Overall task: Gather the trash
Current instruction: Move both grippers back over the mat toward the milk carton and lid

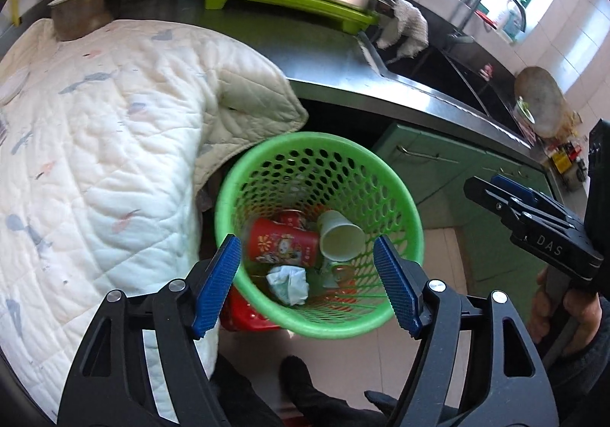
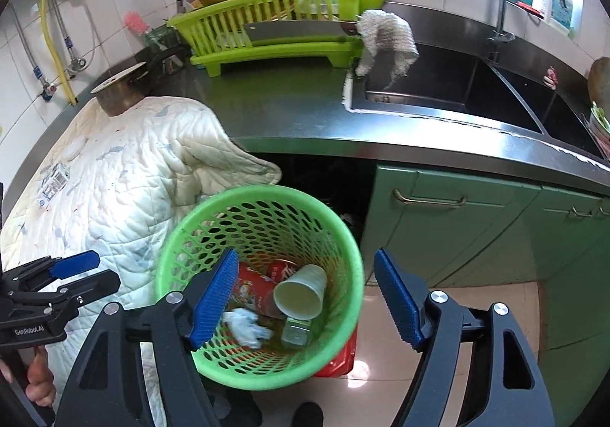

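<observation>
A green mesh bin [image 1: 396, 198] [image 2: 183, 236] stands on the floor below the counter edge. Inside lie a red printed cup [image 1: 282, 246] [image 2: 248, 288], a white paper cup [image 1: 339, 240] [image 2: 301, 293], a crumpled white tissue [image 1: 288, 284] [image 2: 246, 326] and a small metal can [image 2: 295, 331]. My left gripper [image 1: 310, 284] hangs above the bin, open, with nothing between its blue pads [image 1: 217, 286]. My right gripper [image 2: 307, 293] also hovers over the bin, open and empty. Each gripper shows in the other's view: the right gripper [image 1: 533, 221] at the right edge, the left gripper [image 2: 53, 274] at the left edge.
A white quilted cloth [image 1: 106, 145] [image 2: 126, 175] drapes over the counter's left part and down beside the bin. A lime dish rack [image 2: 267, 30], a steel sink [image 2: 457, 84] with a tap, and green cabinet doors [image 2: 457, 228] lie behind and to the right. Something red [image 2: 339, 358] sits under the bin.
</observation>
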`<action>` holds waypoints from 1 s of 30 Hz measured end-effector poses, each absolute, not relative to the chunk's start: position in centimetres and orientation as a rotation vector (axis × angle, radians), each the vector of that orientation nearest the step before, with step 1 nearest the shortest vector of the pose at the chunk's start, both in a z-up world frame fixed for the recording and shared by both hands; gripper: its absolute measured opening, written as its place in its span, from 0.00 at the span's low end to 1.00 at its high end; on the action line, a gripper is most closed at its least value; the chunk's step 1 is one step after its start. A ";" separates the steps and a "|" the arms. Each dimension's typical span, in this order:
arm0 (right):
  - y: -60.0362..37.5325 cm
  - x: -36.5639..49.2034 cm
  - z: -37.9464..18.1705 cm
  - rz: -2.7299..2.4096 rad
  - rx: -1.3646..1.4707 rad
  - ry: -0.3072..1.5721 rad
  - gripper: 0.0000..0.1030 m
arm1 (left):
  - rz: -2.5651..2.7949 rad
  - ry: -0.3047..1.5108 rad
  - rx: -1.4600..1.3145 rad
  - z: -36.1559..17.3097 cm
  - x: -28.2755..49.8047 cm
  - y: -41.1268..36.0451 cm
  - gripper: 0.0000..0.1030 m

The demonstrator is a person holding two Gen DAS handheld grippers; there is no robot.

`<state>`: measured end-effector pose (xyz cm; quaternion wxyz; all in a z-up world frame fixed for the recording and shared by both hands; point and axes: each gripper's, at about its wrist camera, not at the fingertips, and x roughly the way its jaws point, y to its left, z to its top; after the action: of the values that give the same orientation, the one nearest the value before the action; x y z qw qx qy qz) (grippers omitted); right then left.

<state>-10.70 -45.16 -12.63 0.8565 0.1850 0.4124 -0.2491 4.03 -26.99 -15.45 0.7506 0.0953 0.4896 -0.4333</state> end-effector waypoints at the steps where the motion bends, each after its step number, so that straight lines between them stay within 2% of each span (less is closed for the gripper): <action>1: -45.0 -10.4 -12.6 -0.515 0.385 0.867 0.69 | -0.933 1.063 0.201 -15.2 4.4 -26.4 0.70; 11: -42.2 -5.5 -11.4 -0.406 0.332 0.853 0.72 | -0.771 1.015 0.131 -13.6 8.2 -20.3 0.73; 30: -31.5 9.8 -9.5 -0.100 0.163 0.853 0.73 | -0.414 0.938 0.020 -12.3 19.4 -5.0 0.75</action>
<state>9.77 -31.52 -9.46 0.9059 0.0791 0.4132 -0.0483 19.36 -4.96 -12.27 0.8714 0.0094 0.4487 -0.1980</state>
